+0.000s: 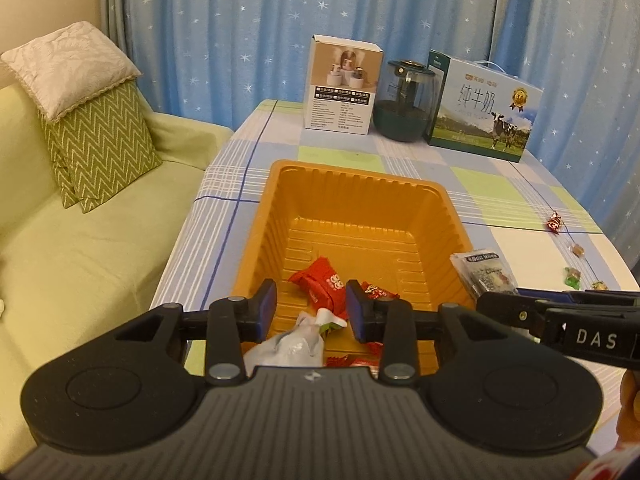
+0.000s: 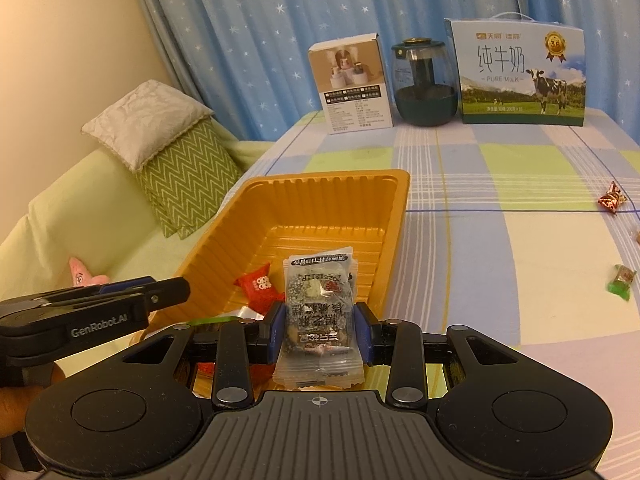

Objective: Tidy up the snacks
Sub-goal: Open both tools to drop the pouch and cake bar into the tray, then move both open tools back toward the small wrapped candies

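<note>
An orange plastic tray (image 1: pixel 352 172) (image 2: pixel 320 178) sits on the checked tablecloth at the table's left side. In it lie red snack packets (image 1: pixel 324 280) (image 2: pixel 256 284) and a white-silver packet (image 1: pixel 292 340). My left gripper (image 1: pixel 312 308) hangs over the tray's near end with its blue pads apart. The white-silver packet lies below the gap and the pads do not press on it. My right gripper (image 2: pixel 320 328) is shut on a clear packet with dark print (image 2: pixel 320 312) (image 1: pixel 484 272), held over the tray's near right corner. Each gripper shows in the other's view, side by side.
Loose wrapped candies (image 1: pixel 555 222) (image 2: pixel 611 198) (image 2: pixel 622 282) lie on the table to the right. At the back stand a white box (image 2: pixel 356 88), a dark glass jar (image 2: pixel 424 84) and a milk carton (image 2: pixel 520 72). A green sofa with cushions (image 1: pixel 96 136) is to the left.
</note>
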